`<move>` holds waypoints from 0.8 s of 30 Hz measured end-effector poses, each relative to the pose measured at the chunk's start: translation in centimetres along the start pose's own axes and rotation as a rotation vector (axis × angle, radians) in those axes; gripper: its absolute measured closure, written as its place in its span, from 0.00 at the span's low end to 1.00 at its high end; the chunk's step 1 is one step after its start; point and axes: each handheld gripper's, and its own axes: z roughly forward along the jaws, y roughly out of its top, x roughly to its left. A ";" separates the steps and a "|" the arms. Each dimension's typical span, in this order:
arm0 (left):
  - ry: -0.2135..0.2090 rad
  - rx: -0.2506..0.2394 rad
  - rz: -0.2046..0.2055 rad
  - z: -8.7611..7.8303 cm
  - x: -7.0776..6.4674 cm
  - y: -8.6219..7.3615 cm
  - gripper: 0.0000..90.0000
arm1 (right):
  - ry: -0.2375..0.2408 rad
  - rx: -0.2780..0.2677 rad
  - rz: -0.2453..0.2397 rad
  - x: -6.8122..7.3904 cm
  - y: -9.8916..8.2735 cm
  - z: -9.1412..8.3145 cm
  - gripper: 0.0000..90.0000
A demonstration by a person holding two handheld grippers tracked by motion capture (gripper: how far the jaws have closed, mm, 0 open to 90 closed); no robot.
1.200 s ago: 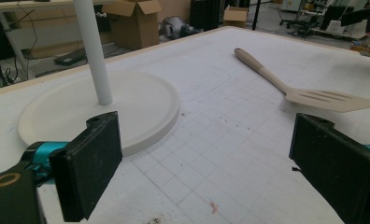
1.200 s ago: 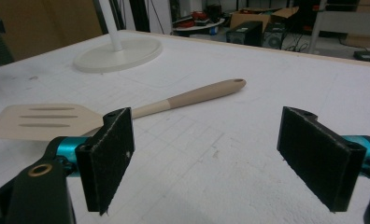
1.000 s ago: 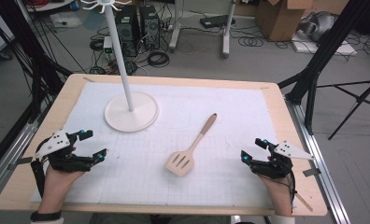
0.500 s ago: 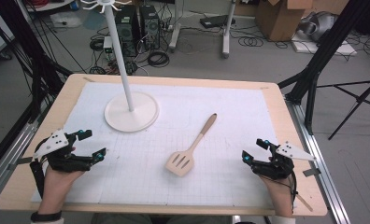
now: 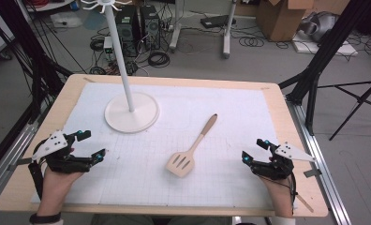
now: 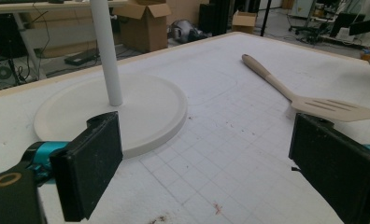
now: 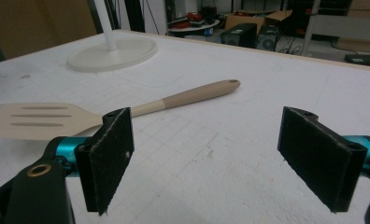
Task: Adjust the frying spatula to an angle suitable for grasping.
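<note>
A beige slotted spatula with a wooden handle lies flat on the white gridded mat, its blade toward the near edge. It also lies ahead of the left gripper and across the right gripper's view. My left gripper rests at the near left, open and empty. My right gripper rests at the near right, open and empty, a hand's width from the spatula blade. The left gripper and right gripper each have wide-apart jaws with bare mat between them.
A white stand with a round base and tall pole sits at the back left of the mat, also in the left gripper view. Wooden table edges frame the mat. Cables, boxes and tripods crowd the floor beyond.
</note>
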 end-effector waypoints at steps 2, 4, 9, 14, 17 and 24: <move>0.000 -0.001 0.002 0.0 -0.1 0.0 0.11 | -0.004 -0.006 -0.003 0.0 0.1 0.0 0.19; 0.001 0.002 0.000 0.0 -0.2 0.1 0.11 | -0.005 -0.002 -0.006 0.0 0.1 0.0 0.19; -0.010 0.007 -0.011 0.1 -0.4 0.5 0.11 | -0.005 -0.005 -0.006 0.1 0.2 0.0 0.19; -0.013 -0.004 0.006 0.3 -0.9 1.0 0.11 | -0.006 -0.007 -0.009 0.1 0.2 0.0 0.19; -0.021 -0.025 0.012 0.5 -1.1 1.2 0.11 | -0.007 -0.006 -0.008 0.1 0.3 -0.1 0.19; -0.056 -0.021 0.020 1.5 -2.0 2.6 0.11 | -0.003 -0.015 -0.009 0.0 0.5 -0.2 0.19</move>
